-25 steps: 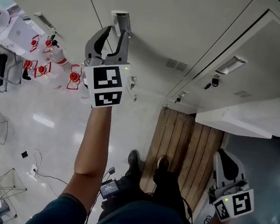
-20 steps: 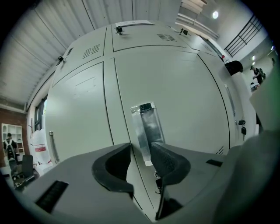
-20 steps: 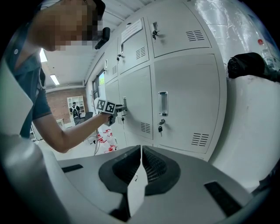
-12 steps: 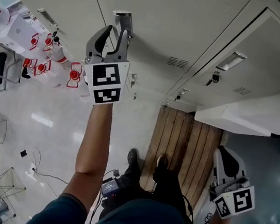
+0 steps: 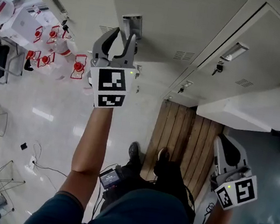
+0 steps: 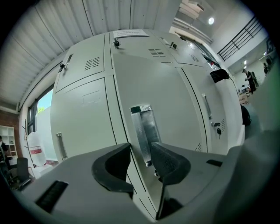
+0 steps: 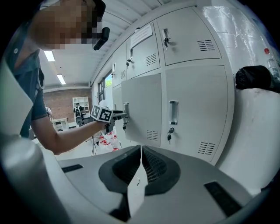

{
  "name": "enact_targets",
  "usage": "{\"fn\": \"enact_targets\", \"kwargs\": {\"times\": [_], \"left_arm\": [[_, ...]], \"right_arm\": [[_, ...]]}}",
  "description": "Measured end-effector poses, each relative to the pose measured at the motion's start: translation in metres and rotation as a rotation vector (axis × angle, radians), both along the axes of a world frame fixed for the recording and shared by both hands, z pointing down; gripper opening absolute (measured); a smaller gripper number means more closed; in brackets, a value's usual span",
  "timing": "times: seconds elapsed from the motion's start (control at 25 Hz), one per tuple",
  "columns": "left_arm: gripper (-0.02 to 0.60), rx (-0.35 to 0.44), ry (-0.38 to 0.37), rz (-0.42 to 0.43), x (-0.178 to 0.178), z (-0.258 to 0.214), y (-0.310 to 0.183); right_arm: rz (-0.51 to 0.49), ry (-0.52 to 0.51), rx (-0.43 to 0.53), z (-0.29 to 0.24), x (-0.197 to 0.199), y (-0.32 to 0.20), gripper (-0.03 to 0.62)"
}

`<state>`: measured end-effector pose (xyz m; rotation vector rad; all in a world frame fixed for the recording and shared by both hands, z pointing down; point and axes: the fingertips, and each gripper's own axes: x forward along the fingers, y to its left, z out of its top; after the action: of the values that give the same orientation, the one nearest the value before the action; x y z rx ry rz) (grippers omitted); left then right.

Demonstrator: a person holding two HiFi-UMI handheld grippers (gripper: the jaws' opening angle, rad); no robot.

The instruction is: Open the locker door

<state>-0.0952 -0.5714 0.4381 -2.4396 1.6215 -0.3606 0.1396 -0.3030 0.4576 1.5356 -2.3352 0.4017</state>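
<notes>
The pale grey locker door [image 5: 170, 14] hangs ajar, its free edge out from the row [image 7: 142, 105]. Its metal handle [image 5: 132, 24] [image 6: 143, 127] lies between the tips of my left gripper [image 5: 124, 32] [image 6: 140, 148]. The jaws have just been opening; the right-hand pad [image 6: 168, 162] lies against the handle's lower end, and I see no squeeze. From the right gripper view, the left gripper [image 7: 120, 114] reaches level to the door's edge. My right gripper [image 5: 223, 145] [image 7: 141, 151] hangs low on the right, jaws shut together and empty.
Neighbouring lockers carry handles and keys [image 5: 218, 68] [image 7: 173, 112]. A wooden pallet [image 5: 188, 137] lies at the lockers' foot beside the person's feet [image 5: 146, 159]. Red-and-white objects [image 5: 44, 58] stand on the floor at left. A white covered bulk [image 5: 255, 110] sits at right.
The door's handle edge has swung out from the locker row, and my left gripper has moved with it. The right gripper stays about where it was.
</notes>
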Motion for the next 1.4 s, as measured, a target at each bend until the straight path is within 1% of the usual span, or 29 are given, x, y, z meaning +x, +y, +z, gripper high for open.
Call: {"fn": "enact_targets", "kwargs": {"times": [0.16, 0.4, 0.56, 0.72, 0.88, 1.04, 1.16, 1.4], "left_arm": [[0.147, -0.015, -0.024, 0.017, 0.000, 0.001, 0.024], [0.140, -0.028, -0.067, 0.068, 0.003, 0.004, 0.068], [0.126, -0.055, -0.065, 0.110, 0.005, 0.005, 0.097], [0.115, -0.052, -0.072, 0.148, 0.010, 0.000, 0.121], [0.103, -0.065, -0.084, 0.194, 0.019, -0.001, 0.148], [0.078, -0.070, -0.098, 0.255, 0.032, -0.004, 0.173], [0.077, -0.071, -0.114, 0.304, 0.045, -0.005, 0.191], [0.069, -0.070, -0.111, 0.387, 0.067, -0.007, 0.219]], "right_arm": [[-0.018, 0.003, 0.021, -0.010, -0.007, 0.004, 0.037], [-0.047, -0.005, 0.065, -0.022, -0.017, 0.017, 0.037], [-0.066, -0.007, 0.082, -0.030, -0.025, 0.028, 0.037], [-0.078, -0.005, 0.105, -0.041, -0.030, 0.034, 0.037], [-0.089, -0.005, 0.134, -0.055, -0.034, 0.043, 0.037], [-0.090, -0.003, 0.160, -0.067, -0.034, 0.052, 0.037], [-0.087, -0.003, 0.174, -0.073, -0.035, 0.058, 0.037], [-0.078, -0.001, 0.196, -0.082, -0.038, 0.070, 0.037]]}}
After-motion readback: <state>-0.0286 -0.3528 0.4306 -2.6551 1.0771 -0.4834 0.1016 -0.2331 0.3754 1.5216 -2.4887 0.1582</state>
